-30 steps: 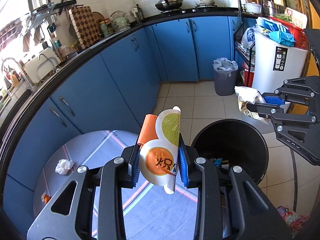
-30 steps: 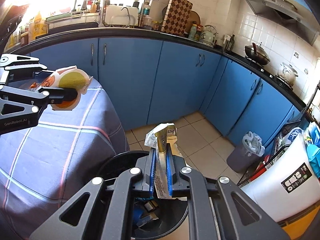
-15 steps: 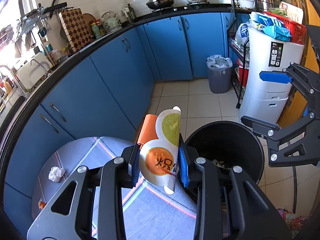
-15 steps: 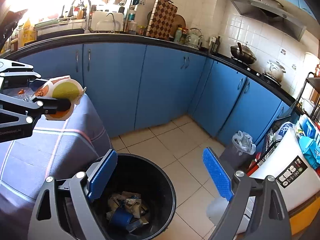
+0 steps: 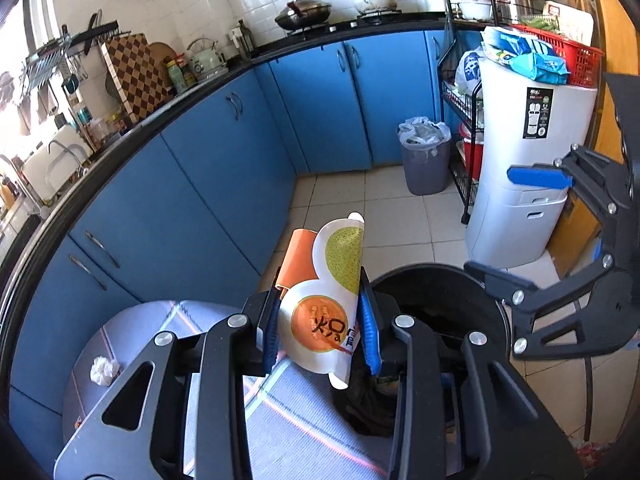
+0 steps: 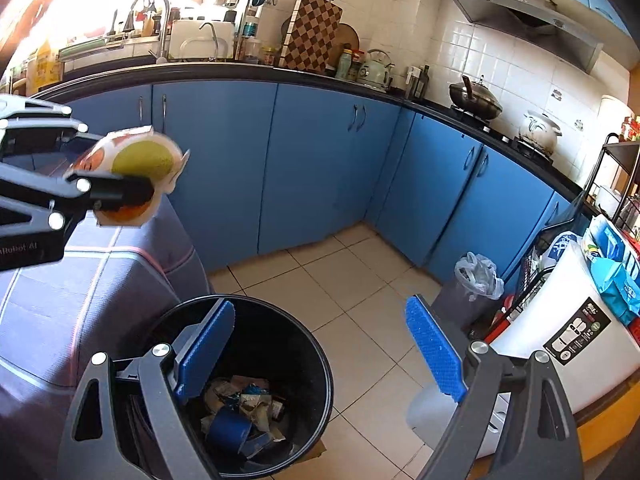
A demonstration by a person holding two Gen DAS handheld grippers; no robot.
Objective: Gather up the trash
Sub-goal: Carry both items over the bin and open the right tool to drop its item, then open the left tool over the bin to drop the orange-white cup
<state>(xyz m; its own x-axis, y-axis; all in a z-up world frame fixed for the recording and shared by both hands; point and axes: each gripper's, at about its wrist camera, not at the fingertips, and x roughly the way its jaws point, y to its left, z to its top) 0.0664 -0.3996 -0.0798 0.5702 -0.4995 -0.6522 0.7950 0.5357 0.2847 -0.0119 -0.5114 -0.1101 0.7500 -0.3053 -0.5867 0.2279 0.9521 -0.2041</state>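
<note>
My left gripper [image 5: 319, 320] holds a white snack wrapper [image 5: 324, 312] with orange and green print; it stands upright between the blue pads. The jaws are opening, and the pads look to be touching it still. It hangs over the table edge beside the black trash bin [image 5: 440, 292]. My right gripper [image 6: 320, 350] stands open and empty over the bin [image 6: 272, 344], which has several pieces of trash [image 6: 240, 408] at its bottom. From the right wrist, the left gripper [image 6: 120, 196] and wrapper [image 6: 132, 172] are at the left. A crumpled tissue [image 5: 105, 369] lies on the table.
The table [image 5: 280, 420] has a striped purple cloth and touches the bin. Blue cabinets [image 6: 320, 168] curve around the tiled floor. A small grey lined bin [image 5: 425, 160] and a white appliance [image 5: 528, 160] stand by a wire rack at the right.
My right gripper opened and the crumpled wrapper it held is gone from its jaws. My left gripper carried the printed wrapper closer to the black bin.
</note>
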